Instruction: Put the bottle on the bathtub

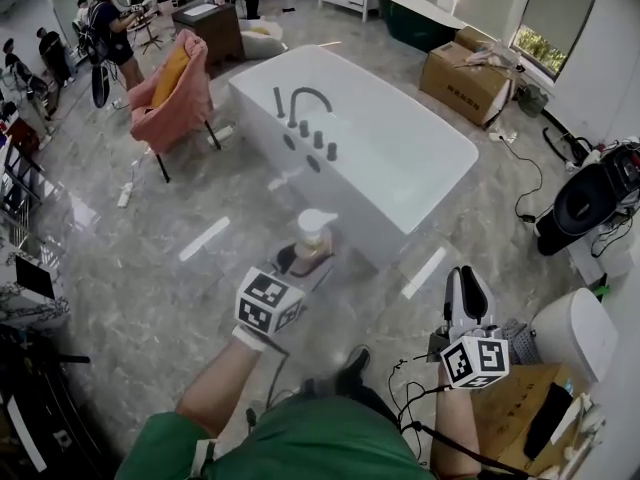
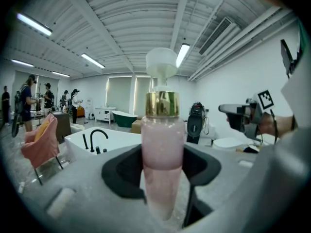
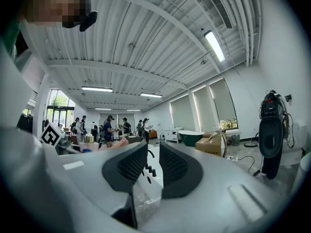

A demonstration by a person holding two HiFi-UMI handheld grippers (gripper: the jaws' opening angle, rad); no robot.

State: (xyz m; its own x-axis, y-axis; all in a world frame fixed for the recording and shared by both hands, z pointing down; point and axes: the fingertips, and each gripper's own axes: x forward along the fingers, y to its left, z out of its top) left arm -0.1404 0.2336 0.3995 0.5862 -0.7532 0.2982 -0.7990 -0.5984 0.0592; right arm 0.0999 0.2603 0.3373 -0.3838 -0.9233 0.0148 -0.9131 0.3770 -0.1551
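The left gripper view shows what the head view cannot: the left gripper's (image 2: 162, 171) dark pads are clamped on the lower body of the pink pump bottle (image 2: 163, 144), its gold collar and white pump head rising above the fingers; the head view alone shows the bottle held over the floor, with the white bathtub (image 1: 400, 153) and its black faucet (image 1: 310, 90) beyond the fingertips, apart from it; the right gripper view shows the right gripper's (image 3: 153, 166) ribbed pads a narrow gap apart with nothing between them, only the tub far beyond; the bottle stands upright, long axis vertical, pump head uppermost.
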